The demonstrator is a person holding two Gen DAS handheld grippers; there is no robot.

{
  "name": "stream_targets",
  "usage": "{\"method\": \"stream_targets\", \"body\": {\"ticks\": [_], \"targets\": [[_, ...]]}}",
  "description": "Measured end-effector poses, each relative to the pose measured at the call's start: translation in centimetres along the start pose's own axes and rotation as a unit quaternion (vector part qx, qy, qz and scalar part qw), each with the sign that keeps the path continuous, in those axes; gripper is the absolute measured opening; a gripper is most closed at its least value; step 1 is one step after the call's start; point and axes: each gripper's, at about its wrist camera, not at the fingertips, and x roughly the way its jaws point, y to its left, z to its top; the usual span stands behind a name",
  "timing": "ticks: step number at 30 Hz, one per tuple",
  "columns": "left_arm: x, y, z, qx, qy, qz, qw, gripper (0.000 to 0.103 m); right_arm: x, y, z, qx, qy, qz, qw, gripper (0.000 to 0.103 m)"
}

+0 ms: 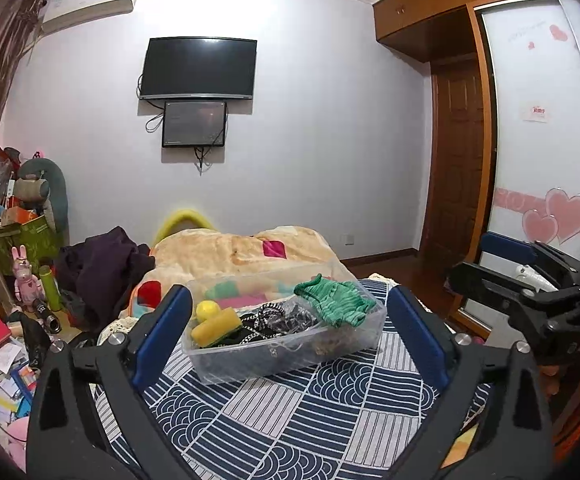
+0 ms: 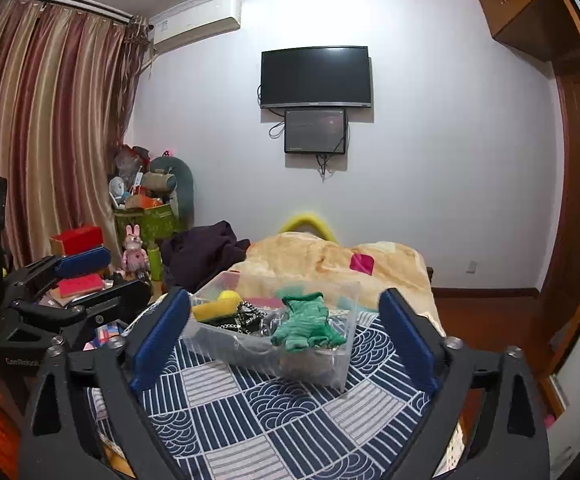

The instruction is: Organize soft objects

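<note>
1. Two grippers hang above the bed: the left gripper and the right gripper both have their jaws wide apart and empty, each framing the bin at lower centre of its view.
2. That bin, clear plastic, sits on the navy patterned cover of the bed, apart from both grippers.
3. Inside, at its left end, lie a yellow ball and a yellow sponge, touching each other.
4. Mid-bin holds a tangle of black-and-white cord; what lies beneath it is too murky to name.
5. Draped over the right rim is a green knit, partly hanging outside in the right wrist view.
6. Likely handling: the knit looks light, limp and stretchy, so it should bunch rather than slip; pinching a thick fold near its middle seems best.
7. The sponge should squash and spring back; grip across its short side.
8. The cord may snag and drag its neighbours along.
</note>
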Motion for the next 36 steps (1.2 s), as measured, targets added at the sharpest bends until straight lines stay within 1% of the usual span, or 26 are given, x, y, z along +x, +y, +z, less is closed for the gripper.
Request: {"method": "stream_targets", "body": {"ticks": [4,15,36], "targets": [[-0.5,0.2,-0.5,-0.007,-0.002,-0.001,1.0,0.101,0.2,0.0,-0.1,0.004,0.001,-0.001,1.0,0.099],[-0.4,0.7,-1.1,-0.012,-0.004,0.004,0.9999,0.102,-0.4,0.4,-0.8,0.005,0.002,0.001,1.0,0.099],[-1.0,0.6,-0.9,-0.011,-0.01,0.004,0.9999,0.102,-0.8,0.6,-1.2,0.01,0.003,0.003,1.0,0.099]]}}
